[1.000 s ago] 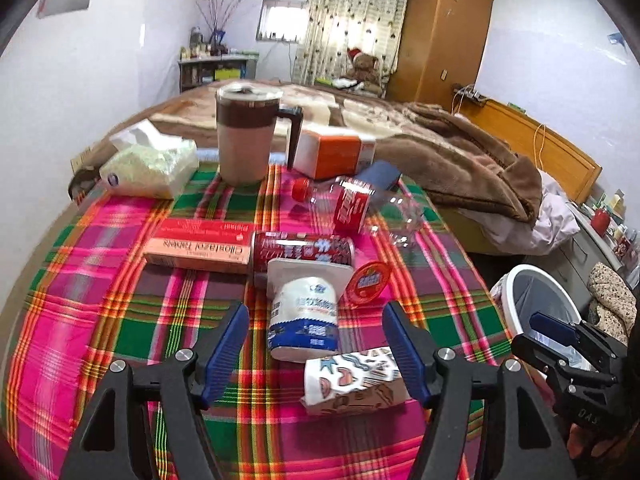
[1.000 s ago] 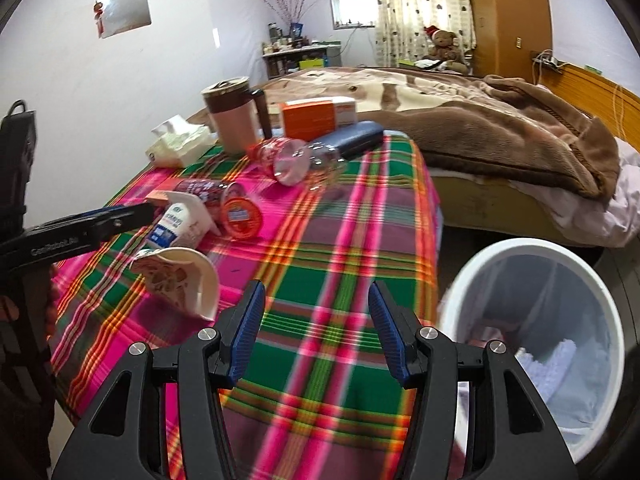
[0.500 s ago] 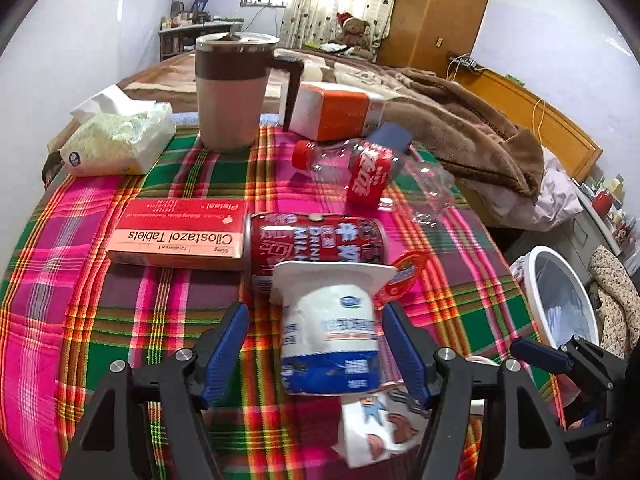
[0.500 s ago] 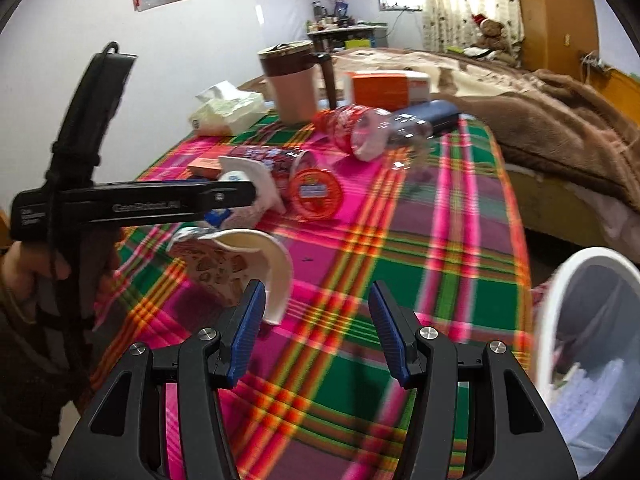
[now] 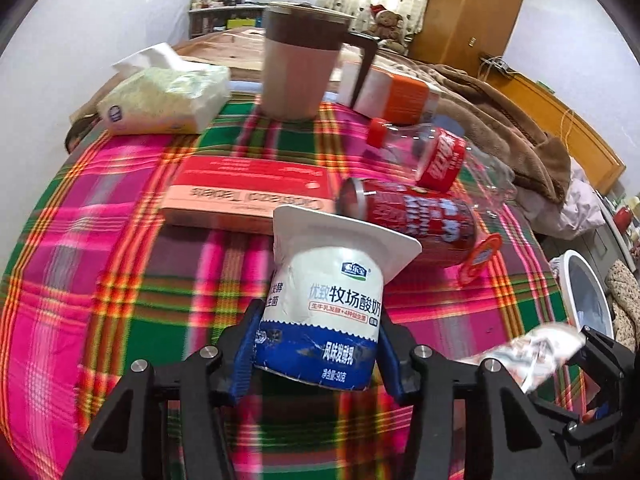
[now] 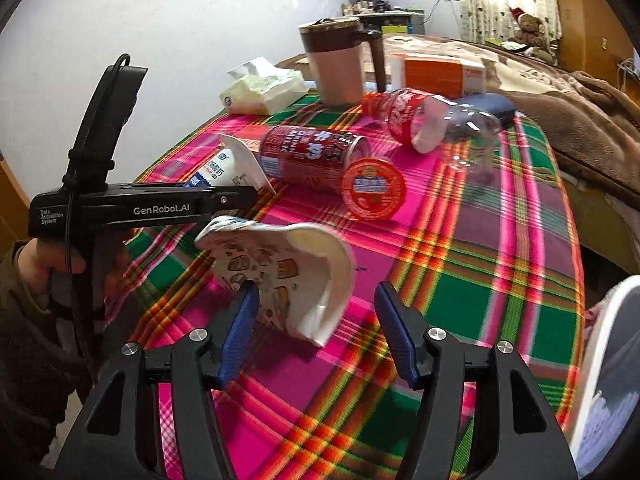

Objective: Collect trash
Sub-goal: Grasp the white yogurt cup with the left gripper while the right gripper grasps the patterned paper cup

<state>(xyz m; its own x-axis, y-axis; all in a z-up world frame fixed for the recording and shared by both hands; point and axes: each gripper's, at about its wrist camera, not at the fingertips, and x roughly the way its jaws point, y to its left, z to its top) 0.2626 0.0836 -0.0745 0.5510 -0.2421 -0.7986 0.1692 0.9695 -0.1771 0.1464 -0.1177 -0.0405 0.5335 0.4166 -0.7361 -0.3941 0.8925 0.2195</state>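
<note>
Little of the collecting looks done: nearly all the trash still lies on the plaid-covered counter [image 5: 120, 288], and the white bin [image 5: 588, 292] stands off its right edge. The left gripper [image 5: 318, 344] has its jaws closing around a toppled yogurt cup [image 5: 324, 312], their blue pads right at the cup's sides; its label is Chinese print. The right gripper [image 6: 316, 332] has its jaws opening around a crumpled paper cup [image 6: 288, 276] with cartoon drawings, the left pad touching it and the right pad apart. Left to gather, by my reading, are the red milk can [image 6: 316, 156], the red round lid [image 6: 374, 190] and the empty clear bottle with a red label [image 5: 436, 156]. The red tablet box [image 5: 252, 192] reads "Cilostazol Tablets" upside down, and the left tool's body reads "GenRobot.AI".
</note>
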